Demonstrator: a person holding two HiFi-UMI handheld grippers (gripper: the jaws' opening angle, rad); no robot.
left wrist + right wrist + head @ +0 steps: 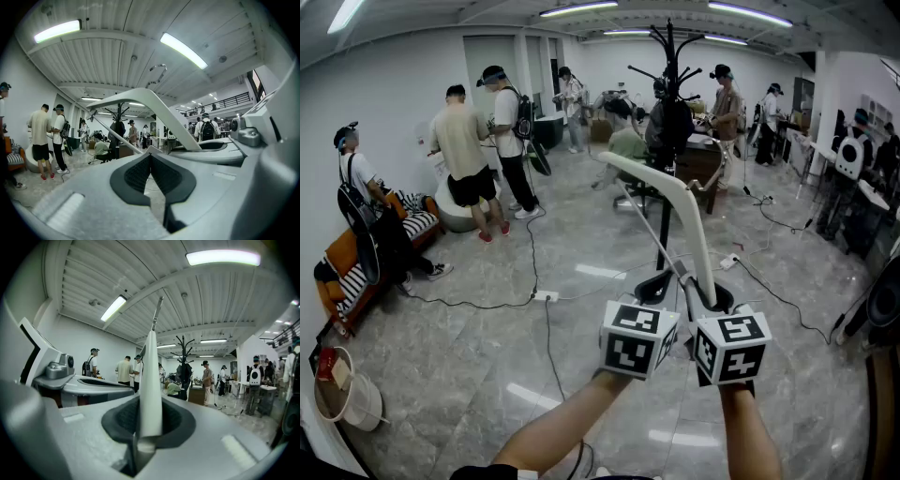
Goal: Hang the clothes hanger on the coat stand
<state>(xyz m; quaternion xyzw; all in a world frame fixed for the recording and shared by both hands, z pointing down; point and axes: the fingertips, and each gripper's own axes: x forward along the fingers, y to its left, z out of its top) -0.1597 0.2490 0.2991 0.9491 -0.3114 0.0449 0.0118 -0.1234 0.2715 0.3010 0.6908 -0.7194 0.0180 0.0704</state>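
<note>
Claws sit side by side in the head view: the right claw [712, 302] holds the white hanger [689, 202] up next to the left claw [654, 286], and the coat stand [664, 230], with a dark cloth [667, 127] on it, is far off across the room. In the left gripper view, the jaws look closed on nothing. In the right gripper view, the jaws squeeze the hanger's end, so picking up looks done; carrying it over and hooking it on are left.
</note>
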